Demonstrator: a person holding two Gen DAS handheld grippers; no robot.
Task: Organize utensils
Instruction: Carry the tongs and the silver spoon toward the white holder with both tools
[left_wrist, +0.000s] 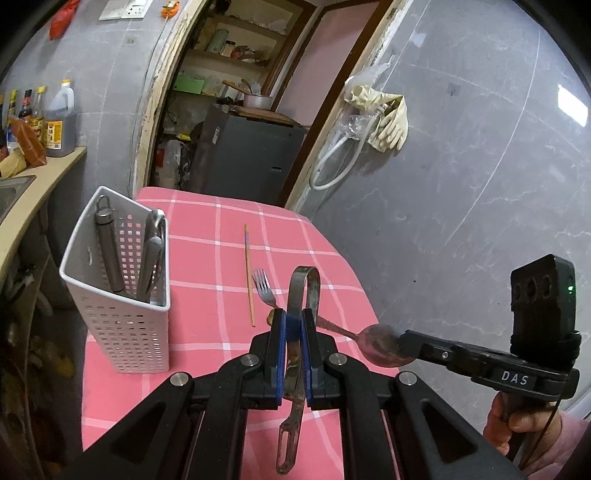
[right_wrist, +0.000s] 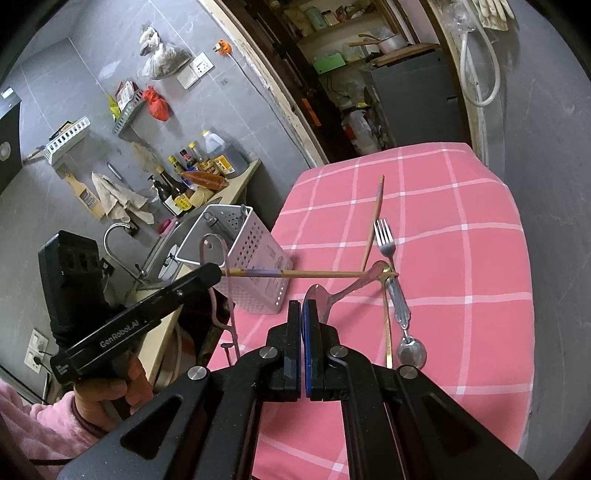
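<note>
My left gripper (left_wrist: 293, 325) is clamped on a bent, tarnished metal strip utensil (left_wrist: 301, 291) – my right gripper (right_wrist: 303, 314) pinches a steel spoon (right_wrist: 318, 300); white perforated plastic caddy (left_wrist: 122, 295) at ten o'clock

place: home kitchen | evidence: sauce bottles (right_wrist: 173, 192), sink faucet (right_wrist: 114, 236), utensil caddy (left_wrist: 122, 280), checked tablecloth (left_wrist: 221, 236)

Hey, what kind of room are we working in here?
Most likely a small home kitchen: sauce bottles line the counter beside a sink faucet, and a white utensil caddy stands on the pink checked table.
</note>
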